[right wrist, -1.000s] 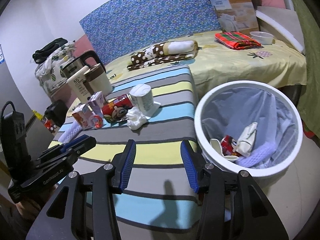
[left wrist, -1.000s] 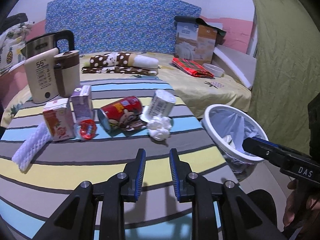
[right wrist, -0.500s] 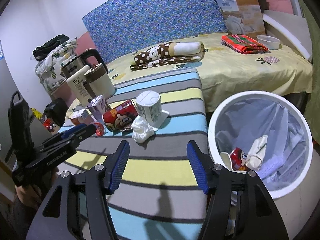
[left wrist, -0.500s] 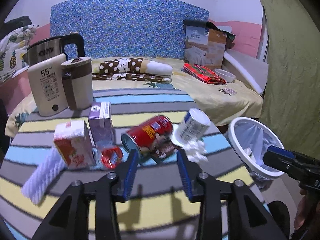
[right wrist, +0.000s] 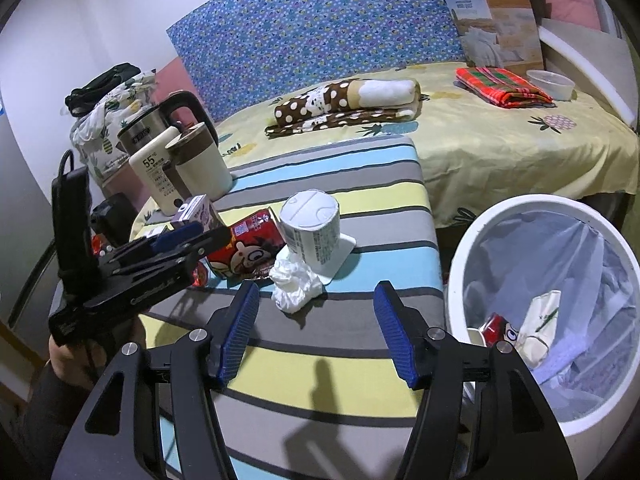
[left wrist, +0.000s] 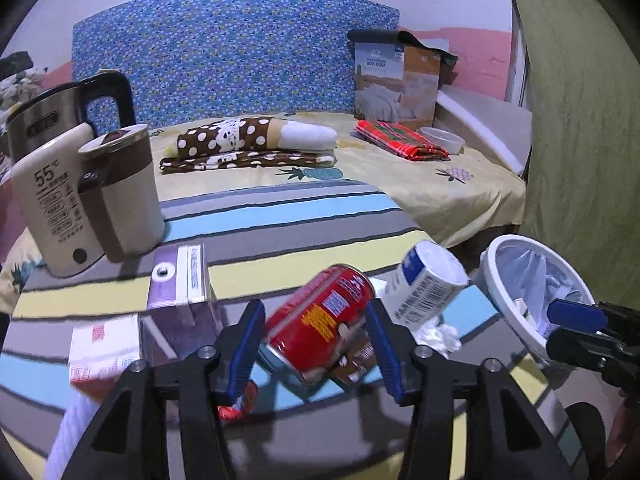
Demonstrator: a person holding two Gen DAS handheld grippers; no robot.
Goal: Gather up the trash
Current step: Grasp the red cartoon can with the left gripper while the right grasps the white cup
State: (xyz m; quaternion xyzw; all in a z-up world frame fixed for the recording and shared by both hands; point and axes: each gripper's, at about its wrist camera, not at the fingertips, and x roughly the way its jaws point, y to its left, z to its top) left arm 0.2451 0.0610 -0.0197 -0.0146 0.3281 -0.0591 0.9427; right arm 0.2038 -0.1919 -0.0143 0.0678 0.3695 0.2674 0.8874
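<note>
I work over a striped table [right wrist: 360, 184] beside a yellow bed [right wrist: 500, 136] with a blue headboard [left wrist: 224, 48]; a kettle [left wrist: 48, 120] and jug [left wrist: 128, 192] stand at the table's far left. The white bin [right wrist: 472, 240], off the table's right edge, holds a red can and pale wrappers. My left gripper [left wrist: 316, 344] is spread wide around the lying red can [left wrist: 320, 332] without touching it, and my right gripper [right wrist: 316, 332] hangs wide open and empty, near the tissue [right wrist: 296, 284] and white cup [right wrist: 312, 228].

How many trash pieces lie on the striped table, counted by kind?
Cartons: 2, purple carton and red-and-white carton
Red can: 1
White cup: 1
Crumpled tissue: 1
Foam net: 1
Small red wrapper: 1
Total: 7
</note>
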